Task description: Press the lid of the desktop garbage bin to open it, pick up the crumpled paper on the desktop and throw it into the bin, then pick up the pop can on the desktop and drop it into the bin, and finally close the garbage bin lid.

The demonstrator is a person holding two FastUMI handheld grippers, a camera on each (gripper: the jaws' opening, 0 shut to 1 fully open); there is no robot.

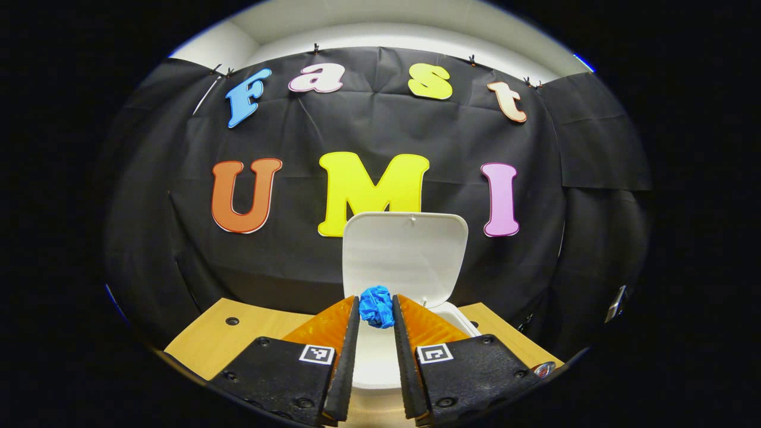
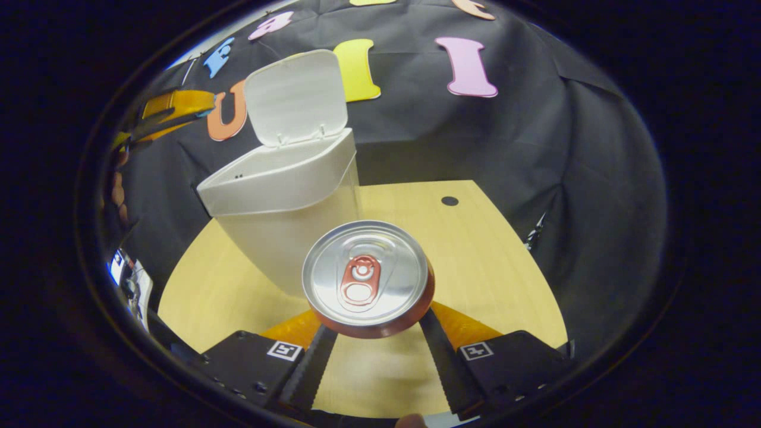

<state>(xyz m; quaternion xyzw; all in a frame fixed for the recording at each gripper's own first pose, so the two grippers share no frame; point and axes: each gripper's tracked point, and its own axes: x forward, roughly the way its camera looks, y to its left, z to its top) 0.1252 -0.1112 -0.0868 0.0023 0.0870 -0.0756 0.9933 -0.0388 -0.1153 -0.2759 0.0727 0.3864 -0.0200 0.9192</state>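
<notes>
The white plastic desktop bin is standing on the pale wooden desktop with its hinged lid raised; the left gripper is pinching a crumpled blue paper ball above its opening, while the right gripper is gripping an upright silver-topped red pop can beside it

There is one bin – white, with one lid standing open. There is one can, and it has one pull tab on top. There is one paper ball, blue and crumpled. There is one wooden table, and two small round holes show in it – one in each view. There are two grippers, the left and the right, and each has two fingers.
</notes>
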